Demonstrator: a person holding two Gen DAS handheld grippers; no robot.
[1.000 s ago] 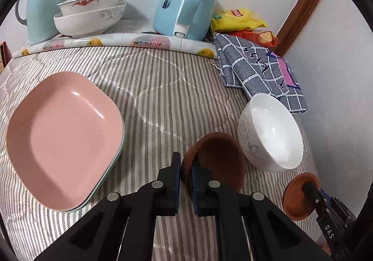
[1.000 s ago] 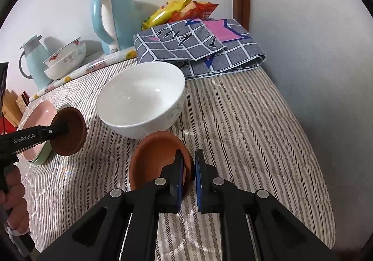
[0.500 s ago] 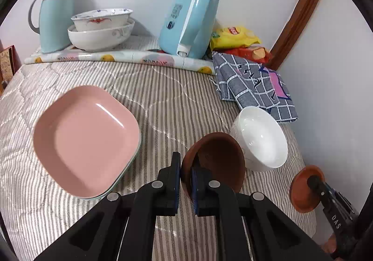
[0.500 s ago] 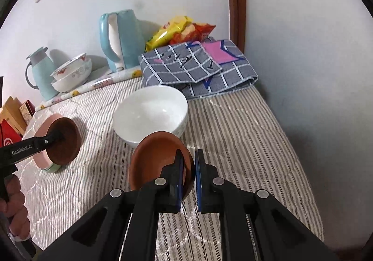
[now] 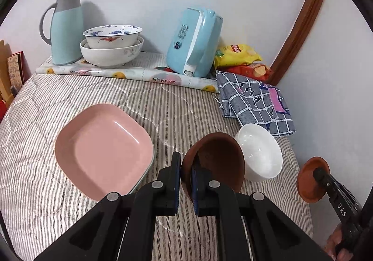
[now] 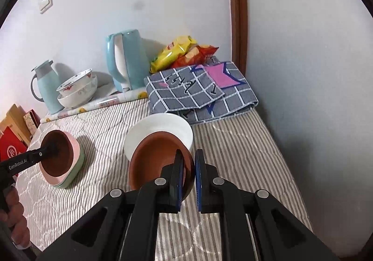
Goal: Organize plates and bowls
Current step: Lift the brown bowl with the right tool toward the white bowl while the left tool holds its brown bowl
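My left gripper (image 5: pixel 185 175) and right gripper (image 6: pixel 190 173) each clamp a brown bowl's rim, both raised beside the white bowl (image 5: pixel 258 151). Recommend keeping them level and nesting without knocking.

The left tongs (image 5: pixel 185 177) grip a brown bowl (image 5: pixel 216 163) by its rim, between the pink plate (image 5: pixel 102 149) and the white bowl (image 5: pixel 258 153).

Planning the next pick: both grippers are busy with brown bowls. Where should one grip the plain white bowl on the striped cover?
Probably by the rim, one finger inside and one outside, as both brown bowls are held. The white bowl sits upright, mouth open upward, so come from above at its near rim; the checked cloth crowds the far side.
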